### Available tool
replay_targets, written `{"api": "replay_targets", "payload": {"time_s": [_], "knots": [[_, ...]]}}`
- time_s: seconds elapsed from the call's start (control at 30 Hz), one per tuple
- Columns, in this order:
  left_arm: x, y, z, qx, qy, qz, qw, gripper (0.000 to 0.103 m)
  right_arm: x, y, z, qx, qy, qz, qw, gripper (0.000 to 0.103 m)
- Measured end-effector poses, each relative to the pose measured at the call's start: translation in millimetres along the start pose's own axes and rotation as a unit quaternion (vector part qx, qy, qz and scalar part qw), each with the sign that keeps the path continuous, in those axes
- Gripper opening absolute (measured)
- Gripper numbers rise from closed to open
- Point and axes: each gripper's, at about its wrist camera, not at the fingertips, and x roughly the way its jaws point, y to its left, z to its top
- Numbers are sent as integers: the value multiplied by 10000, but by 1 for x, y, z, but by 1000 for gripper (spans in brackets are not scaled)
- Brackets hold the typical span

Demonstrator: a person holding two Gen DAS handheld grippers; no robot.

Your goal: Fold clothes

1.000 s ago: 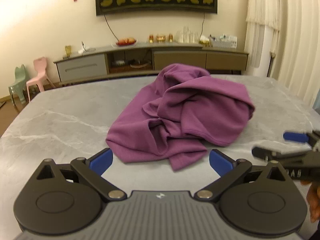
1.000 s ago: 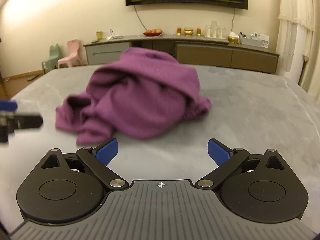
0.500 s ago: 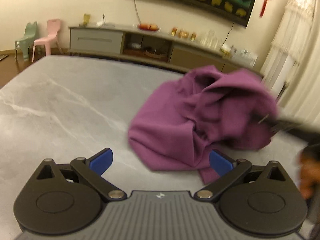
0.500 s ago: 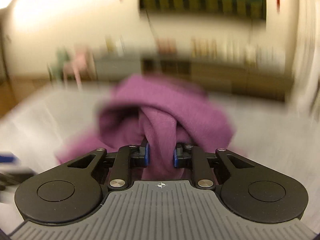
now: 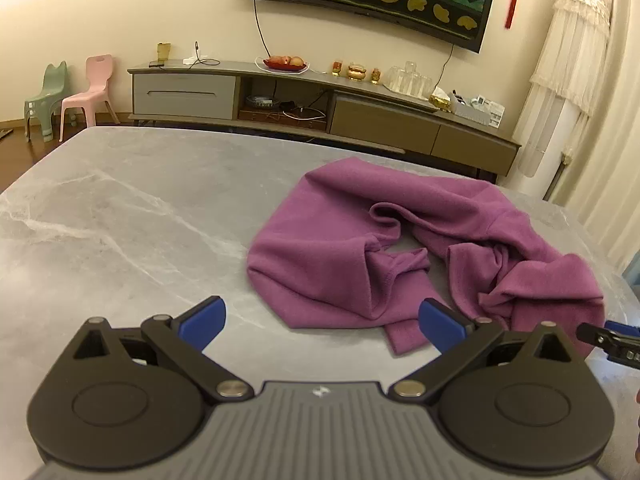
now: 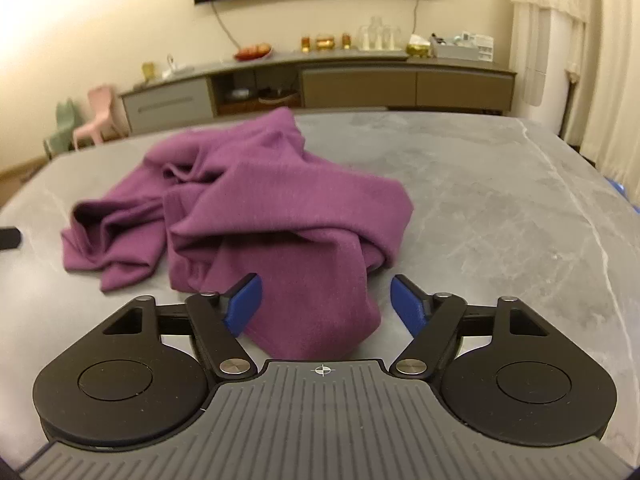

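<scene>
Purple garment (image 6: 280, 208) has slumped flatter on the surface (image 6: 500, 200); my right tool (image 6: 326, 302) just released it, pads apart around one fold; left tool (image 5: 320, 318) spread, empty.

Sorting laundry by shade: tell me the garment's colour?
Purple garment, plain, clearest in the left wrist view.

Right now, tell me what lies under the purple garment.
The purple garment lies crumpled on the grey marble table. Only tabletop shows around it; anything beneath its folds is covered.
</scene>
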Motion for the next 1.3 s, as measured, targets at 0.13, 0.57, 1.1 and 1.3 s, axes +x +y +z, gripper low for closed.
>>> {"api": "replay_targets", "payload": {"time_s": [0.13,0.57,1.1,1.3], "knots": [[3,-8,-1,57,130,-51,9999,103,-11,4,13,61,-284,225,9993,81],[36,-112,23,1098,401,-632,9911,103,22,-2,41,-837,219,398,9955,93],[138,-130,27,-160,1301,-1157,9846,103,20,-96,57,224,117,265,9993,23],[175,-164,22,-16,1545,-1106,9818,76,8,-100,62,537,-239,346,9977,59]]}}
